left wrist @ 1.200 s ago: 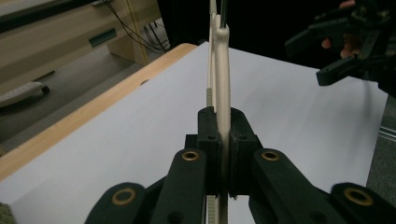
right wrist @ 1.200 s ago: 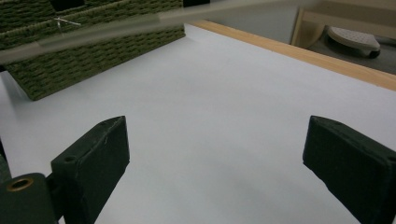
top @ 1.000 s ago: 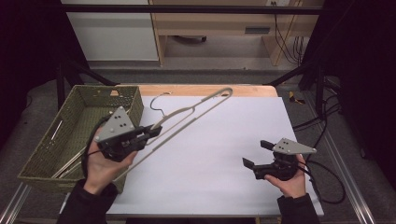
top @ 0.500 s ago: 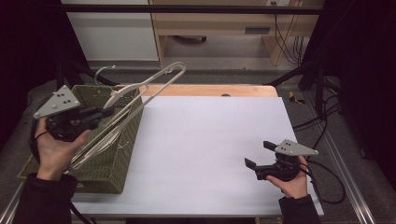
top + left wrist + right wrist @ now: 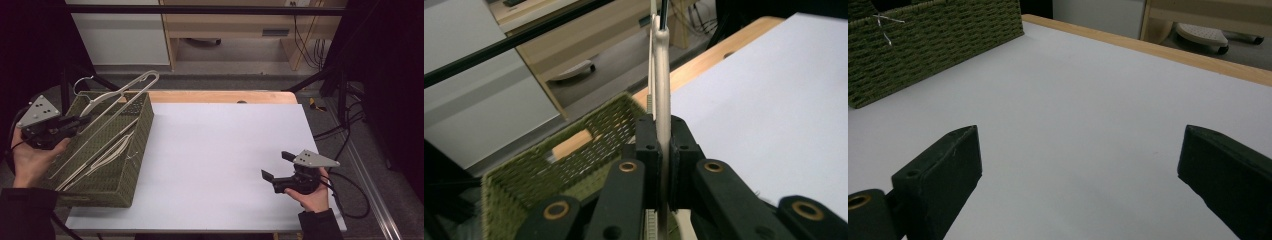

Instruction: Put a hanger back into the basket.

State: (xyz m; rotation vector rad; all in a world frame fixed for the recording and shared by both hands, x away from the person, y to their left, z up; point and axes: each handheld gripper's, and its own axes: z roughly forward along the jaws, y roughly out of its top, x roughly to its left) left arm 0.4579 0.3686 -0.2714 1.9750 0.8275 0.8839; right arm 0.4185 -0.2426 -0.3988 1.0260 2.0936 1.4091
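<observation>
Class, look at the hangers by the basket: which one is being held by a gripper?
The pale hanger slanting up over the green basket, clamped in the left gripper; the other hangers lie loose inside.

Hanger (image 5: pixel 662 75) is running off the top edge in left gripper view, lower end hiding behind the black jaws. Basket (image 5: pixel 574 150) is getting cut off at bottom. In right gripper view basket (image 5: pixel 923 40) is cropping at top-left; white mark on it too small to ID.

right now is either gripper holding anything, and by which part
The left gripper is shut on a pale wooden clothes hanger, clamping one of its thin arms, above the green woven basket. The right gripper is open and holds nothing.
</observation>
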